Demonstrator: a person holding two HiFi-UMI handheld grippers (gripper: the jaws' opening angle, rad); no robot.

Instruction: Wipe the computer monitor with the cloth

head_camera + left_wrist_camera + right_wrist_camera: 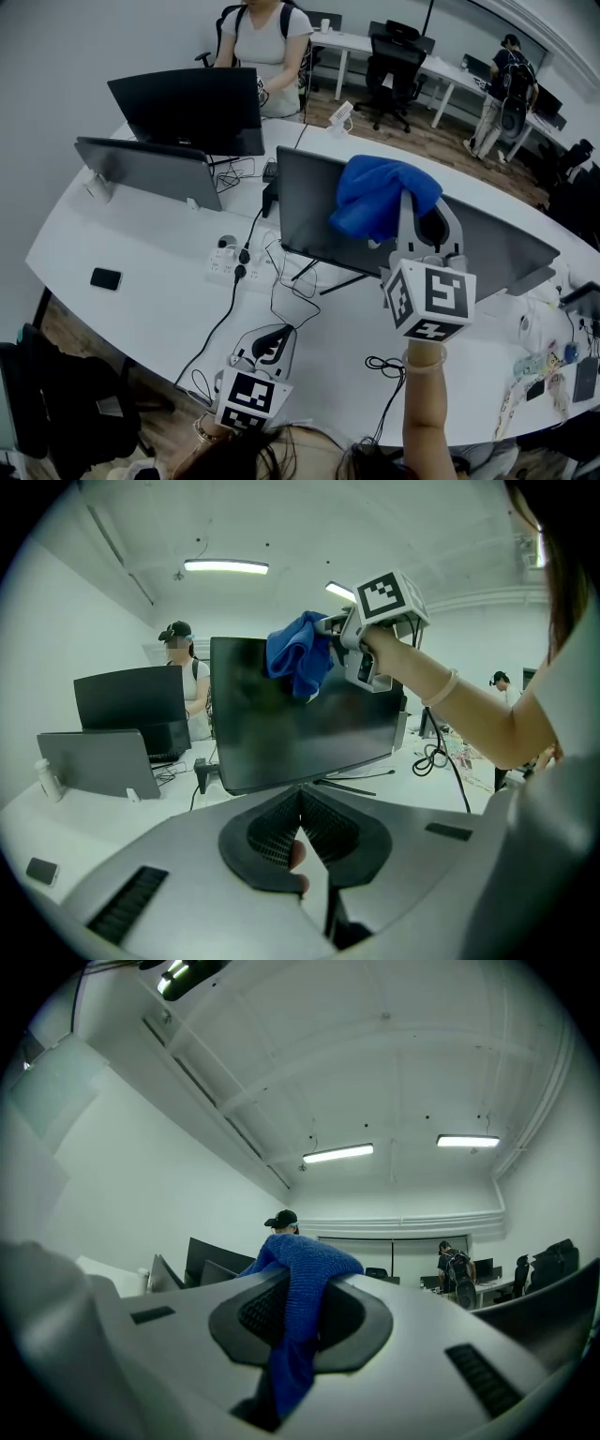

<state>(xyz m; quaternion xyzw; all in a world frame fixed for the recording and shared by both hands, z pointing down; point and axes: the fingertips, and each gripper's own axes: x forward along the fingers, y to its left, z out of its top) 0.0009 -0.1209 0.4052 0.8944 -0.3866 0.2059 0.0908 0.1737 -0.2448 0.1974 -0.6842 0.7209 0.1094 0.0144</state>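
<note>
A curved white table carries three screens. The nearest and widest is the computer monitor, dark and on a low stand. Behind it to the left stand a black monitor and a grey one. There are two hand-held grippers, each with a marker cube. The right gripper is raised to the monitor's top edge, and its jaws are pinched on the one blue cloth. The right gripper view shows the cloth bunched over the jaw tips and trailing down between the jaws of that gripper. From the left gripper view, the cloth hangs over the upper part of the monitor's dark face, near its top middle. The pictures do not show whether it presses on the glass. The left gripper is low near the table's front edge, well apart from the monitor. Its own view shows the jaws of the left gripper pressed together at the tips with nothing held. One black phone lies alone on the left of the table, and one white power strip with trailing cables sits near the monitor's stand. Two other people are in the room: one in a white top behind the black monitor, and one with a backpack at far desks.
</note>
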